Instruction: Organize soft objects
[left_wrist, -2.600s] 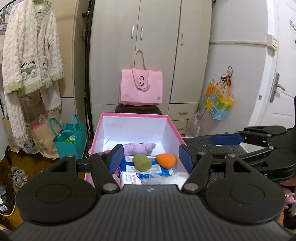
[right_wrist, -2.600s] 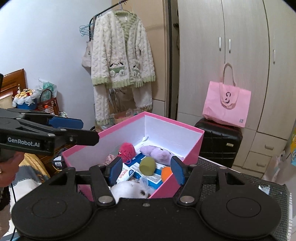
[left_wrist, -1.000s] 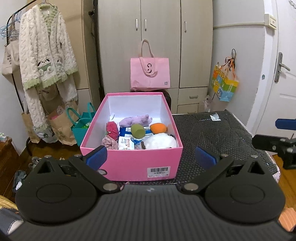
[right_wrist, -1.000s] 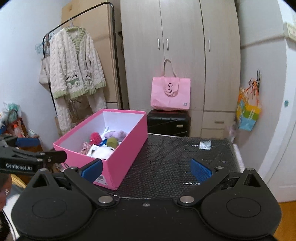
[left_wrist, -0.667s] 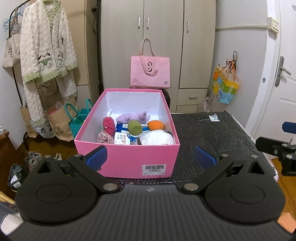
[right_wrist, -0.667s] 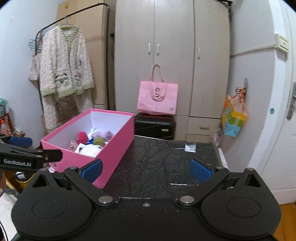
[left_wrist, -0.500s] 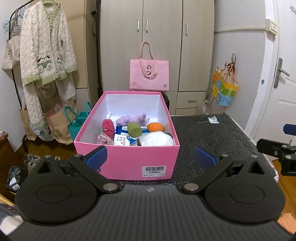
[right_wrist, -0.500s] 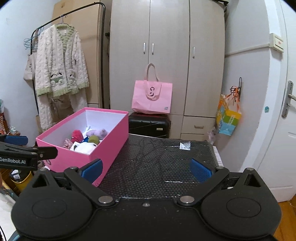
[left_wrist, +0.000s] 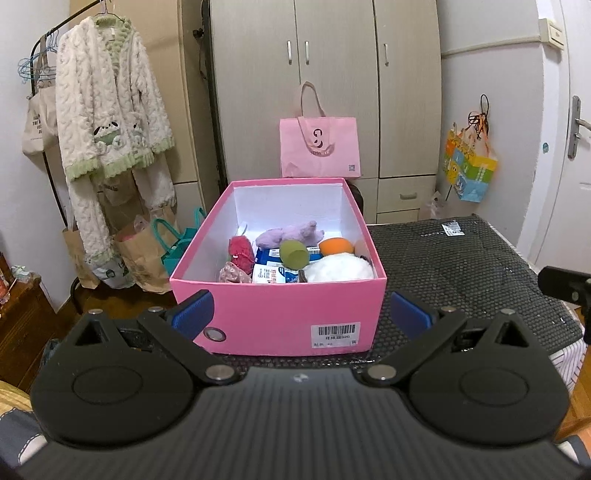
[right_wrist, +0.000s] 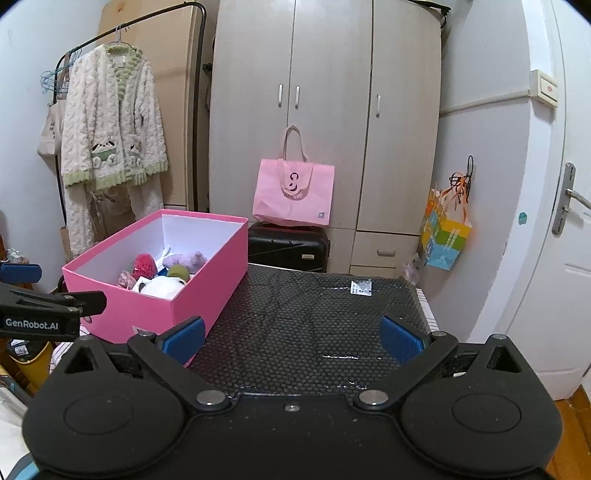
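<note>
A pink box (left_wrist: 280, 317) stands on the black mesh table top (left_wrist: 461, 266). It holds a white plush (left_wrist: 340, 267), a purple plush (left_wrist: 288, 234), a red pom-pom (left_wrist: 240, 249), a green sponge (left_wrist: 293, 253), an orange sponge (left_wrist: 334, 245) and blue-white packets (left_wrist: 271, 273). My left gripper (left_wrist: 301, 315) is open and empty, just short of the box's near wall. My right gripper (right_wrist: 291, 338) is open and empty over the table, right of the box (right_wrist: 207, 273). The left gripper's side shows in the right wrist view (right_wrist: 48, 306).
A pink tote bag (right_wrist: 293, 195) sits on a black suitcase (right_wrist: 288, 245) before a wardrobe (right_wrist: 325, 110). A white robe (left_wrist: 110, 147) hangs on a rack at left with paper bags (left_wrist: 140, 254) below. A small label (right_wrist: 361, 287) lies on the table. A door (right_wrist: 561, 240) is at right.
Both grippers have drawn back from over the box and opened wide. The box now sits whole in front of the left gripper; the right has swung to face the table.
</note>
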